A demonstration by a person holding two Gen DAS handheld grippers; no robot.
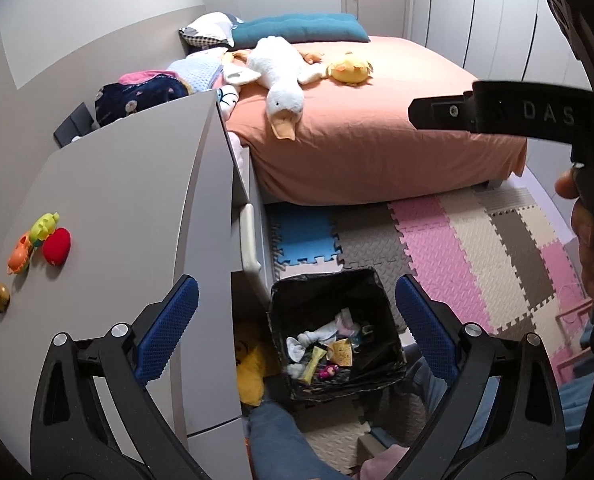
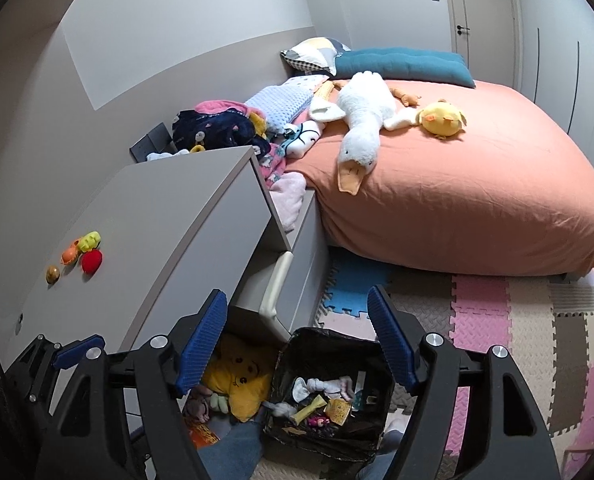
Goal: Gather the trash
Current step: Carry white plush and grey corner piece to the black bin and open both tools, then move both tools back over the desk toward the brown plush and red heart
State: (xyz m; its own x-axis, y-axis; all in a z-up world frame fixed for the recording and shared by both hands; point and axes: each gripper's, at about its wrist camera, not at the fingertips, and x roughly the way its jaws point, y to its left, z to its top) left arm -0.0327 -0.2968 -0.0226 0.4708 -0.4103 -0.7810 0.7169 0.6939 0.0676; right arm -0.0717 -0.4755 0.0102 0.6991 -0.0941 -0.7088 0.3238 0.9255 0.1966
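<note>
Foam-tiled floor (image 2: 481, 320), orange bed (image 2: 457, 184)

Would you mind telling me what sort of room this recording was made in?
Most likely a child's bedroom: a bed with an orange sheet, a white plush goose lying on it, and coloured foam puzzle mats on the floor.
</note>
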